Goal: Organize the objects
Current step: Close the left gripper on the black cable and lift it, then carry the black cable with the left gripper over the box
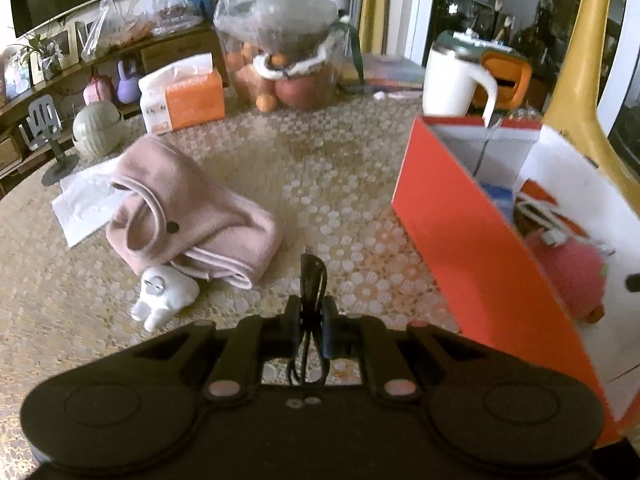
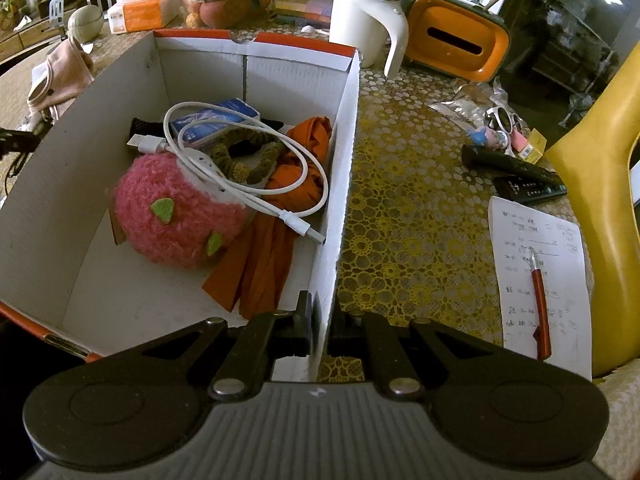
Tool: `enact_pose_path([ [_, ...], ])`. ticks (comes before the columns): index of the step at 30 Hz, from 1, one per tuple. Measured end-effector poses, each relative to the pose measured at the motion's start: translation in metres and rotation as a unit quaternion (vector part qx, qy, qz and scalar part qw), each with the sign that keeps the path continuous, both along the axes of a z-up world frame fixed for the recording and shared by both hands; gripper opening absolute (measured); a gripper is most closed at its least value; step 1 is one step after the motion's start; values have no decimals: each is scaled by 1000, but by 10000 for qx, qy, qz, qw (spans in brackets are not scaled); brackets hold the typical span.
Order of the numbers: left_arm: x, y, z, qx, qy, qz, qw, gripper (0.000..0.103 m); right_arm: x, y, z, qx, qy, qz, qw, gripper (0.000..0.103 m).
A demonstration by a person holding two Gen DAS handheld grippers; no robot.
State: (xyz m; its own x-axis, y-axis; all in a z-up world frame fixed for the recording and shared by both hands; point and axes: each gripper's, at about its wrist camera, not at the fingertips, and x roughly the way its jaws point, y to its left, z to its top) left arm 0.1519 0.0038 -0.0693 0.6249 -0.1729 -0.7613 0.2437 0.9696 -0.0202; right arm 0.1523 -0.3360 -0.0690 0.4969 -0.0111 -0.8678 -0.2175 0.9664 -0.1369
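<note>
My left gripper is shut on a coiled black cable, held above the lace-covered table; its loops stick up between the pads and hang below them. To the right stands the red-and-white cardboard box. My right gripper is shut on the box wall, one finger inside and one outside. Inside the box lie a pink plush toy, a white cable, an orange cloth, a blue packet and a brown braided ring. A folded pink cloth and a small white plush lie left of the left gripper.
At the table's back stand a tissue pack, a bag of fruit, a white jug and an orange holder. Right of the box lie sunglasses, remotes, paper with a red pen. A yellow chair stands at the right.
</note>
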Motion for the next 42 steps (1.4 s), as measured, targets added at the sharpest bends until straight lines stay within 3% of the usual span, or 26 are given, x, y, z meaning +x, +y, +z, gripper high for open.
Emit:
enact_pose_path([
  [7, -15, 4, 35, -607, -166, -14, 9980, 6, -1, 0, 0, 20, -35, -21, 10000, 6],
  [18, -29, -23, 91, -641, -611, -524, 9947, 6, -2, -1, 0, 37, -66, -34, 10000, 6],
  [29, -34, -58, 139, -855, -964, -1063, 9859, 6, -1, -2, 1, 59, -58, 8, 10000, 6],
  [34, -40, -87, 137, -875, -850, -1526, 9807, 6, 0, -2, 0, 95, -62, -18, 9999, 6],
  [42, -50, -134, 105, -723, -429, -2126, 9735, 6, 0, -2, 0, 97, -62, -11, 9999, 6],
])
